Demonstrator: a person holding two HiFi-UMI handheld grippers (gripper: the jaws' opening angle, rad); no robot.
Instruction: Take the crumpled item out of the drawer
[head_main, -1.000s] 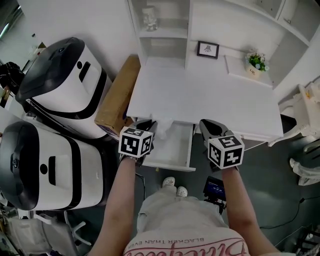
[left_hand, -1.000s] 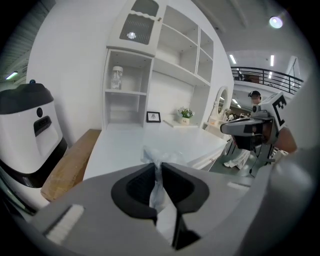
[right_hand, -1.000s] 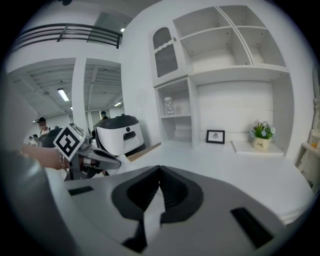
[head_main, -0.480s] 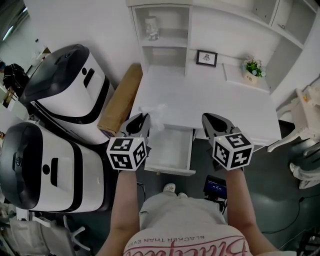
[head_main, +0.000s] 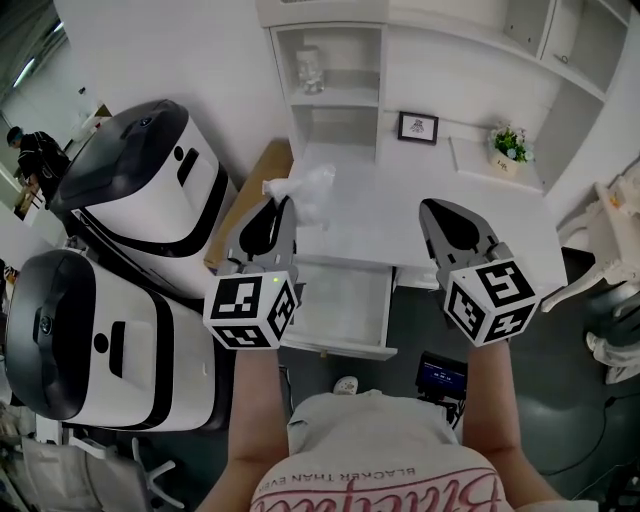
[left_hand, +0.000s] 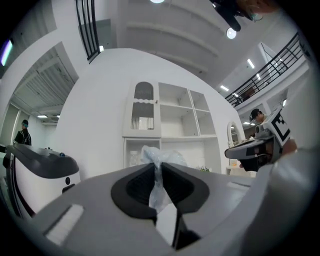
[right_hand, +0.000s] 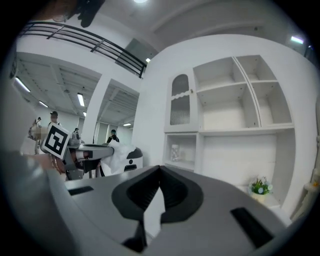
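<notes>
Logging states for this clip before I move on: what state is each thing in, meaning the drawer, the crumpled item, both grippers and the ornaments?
drawer: pulled open, nothing visible inside.
crumpled plastic: out of the drawer, held in the air.
left gripper: shut on the crumpled plastic.
right gripper: shut, empty.
picture frame: standing upright.
potted plant: upright.

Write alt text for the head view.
Left claw pinches crumpled clear plastic, held up near the left edge of the white desk; the drawer beneath the desk stands open. Right claw hovers alongside, shut and empty.
</notes>
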